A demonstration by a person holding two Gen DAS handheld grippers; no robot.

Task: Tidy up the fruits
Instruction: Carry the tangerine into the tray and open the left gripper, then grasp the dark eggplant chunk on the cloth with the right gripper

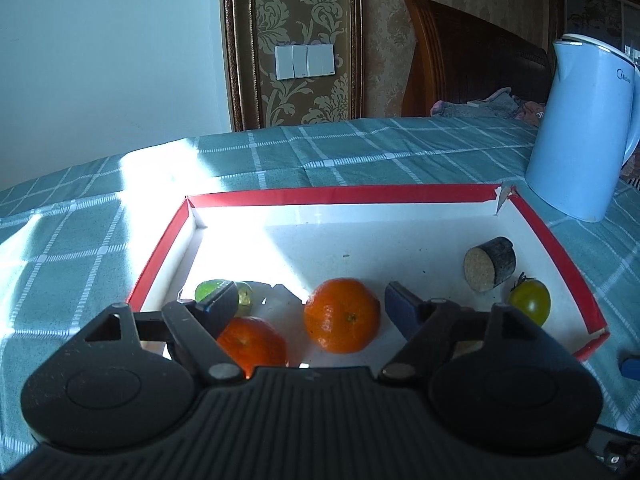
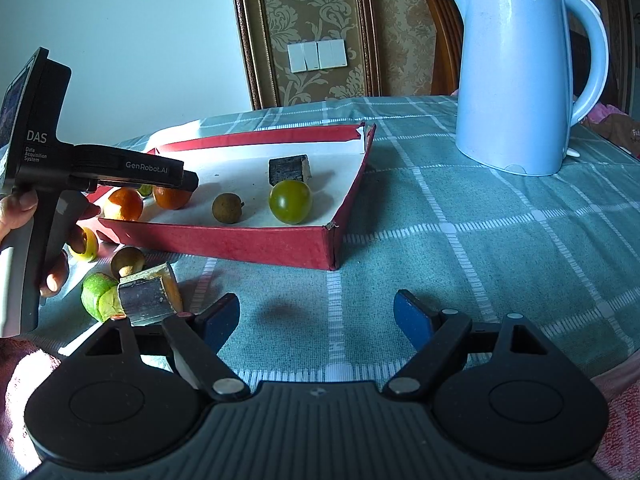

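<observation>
Shallow box (image 2: 256, 240) sits on the tablecloth (image 2: 460, 240), kettle (image 2: 520, 80) behind its far right corner, apart from it. In the box, two tangerines (image 1: 342, 314) side by side near the front left corner, a small fruit (image 1: 208, 290) behind the left one. Round tomato (image 1: 530, 300) by the right wall near the front right corner, a cut stick piece (image 1: 490, 264) just behind it. A small round fruit (image 2: 227, 208) near the front wall, left of the tomato. Outside, before the front wall at the left: more fruit pieces (image 2: 100, 294) on the cloth.

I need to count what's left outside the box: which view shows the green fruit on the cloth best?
The right wrist view: the green fruit lies in plain sight on the tablecloth, beside a dark cut piece. The left wrist view looks into the red box and misses it.
</observation>
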